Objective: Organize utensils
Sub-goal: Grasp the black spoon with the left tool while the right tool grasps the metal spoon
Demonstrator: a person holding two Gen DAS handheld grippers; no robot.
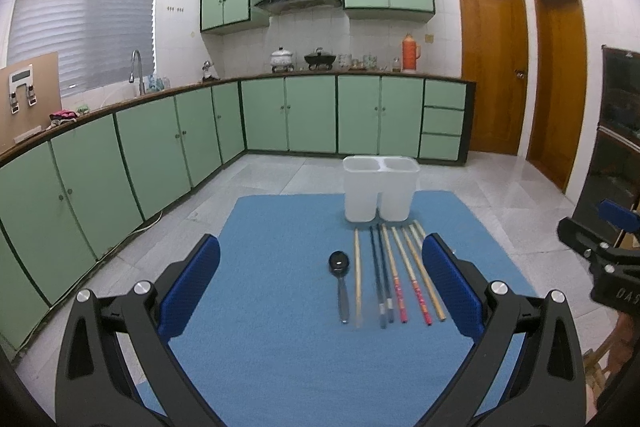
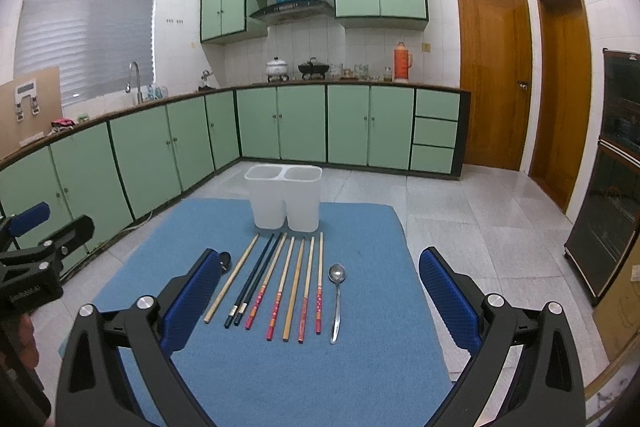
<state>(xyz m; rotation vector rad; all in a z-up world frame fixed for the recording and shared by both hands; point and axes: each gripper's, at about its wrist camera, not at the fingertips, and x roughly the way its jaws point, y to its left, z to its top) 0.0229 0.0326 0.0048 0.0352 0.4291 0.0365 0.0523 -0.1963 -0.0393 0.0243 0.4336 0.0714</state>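
Left gripper: jaws wide apart, nothing between the pads, held above the near part of the blue mat. Right gripper: jaws likewise wide apart and holding nothing, above the same mat.

Holder: white, two compartments side by side, upright at the far edge of the mat. Both compartments look empty, though the translucent walls make this hard to confirm.

Chopsticks: laid in a row just in front of the holder, roughly parallel, tips toward the holder. The row includes plain wooden sticks, a dark pair and several with red patterned ends.

Black spoon: lies at the left end of the row, bowl toward the holder; in the right wrist view it is mostly hidden behind the left finger pad.

Metal spoon: lies at the right end of the row, just beside the last chopstick, bowl toward the holder.
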